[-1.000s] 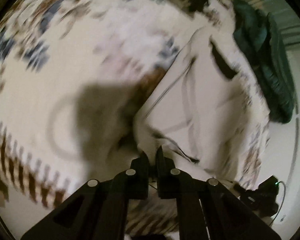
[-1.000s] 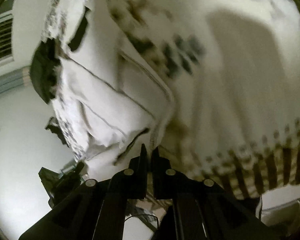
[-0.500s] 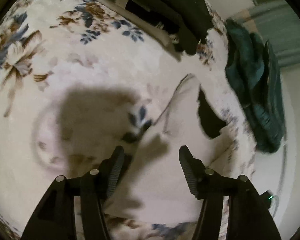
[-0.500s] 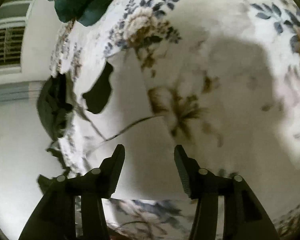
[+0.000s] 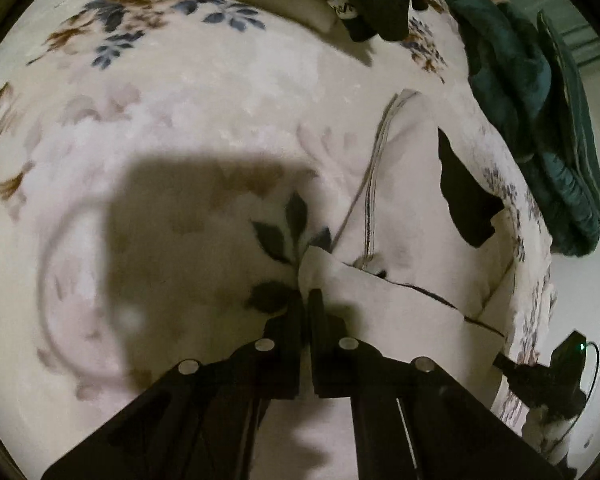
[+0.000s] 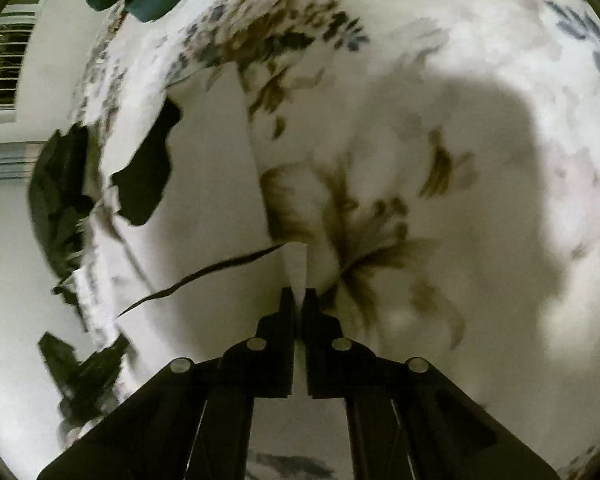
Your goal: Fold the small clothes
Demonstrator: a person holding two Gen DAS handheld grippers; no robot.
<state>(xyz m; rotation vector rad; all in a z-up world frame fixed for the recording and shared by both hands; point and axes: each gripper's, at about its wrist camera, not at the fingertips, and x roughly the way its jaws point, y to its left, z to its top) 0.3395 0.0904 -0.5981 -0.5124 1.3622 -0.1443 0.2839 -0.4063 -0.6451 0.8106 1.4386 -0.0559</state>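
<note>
Both black two-finger grippers, left (image 5: 306, 304) and right (image 6: 299, 300), pinch corners of the soft white cotton garment (image 5: 404, 216). It lies creased on a plush floral blanket (image 5: 204, 92).

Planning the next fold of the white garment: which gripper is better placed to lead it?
Neither clearly: left gripper and right gripper are each shut on a corner of the white garment on the floral bedspread. Probably both lift together.
</note>
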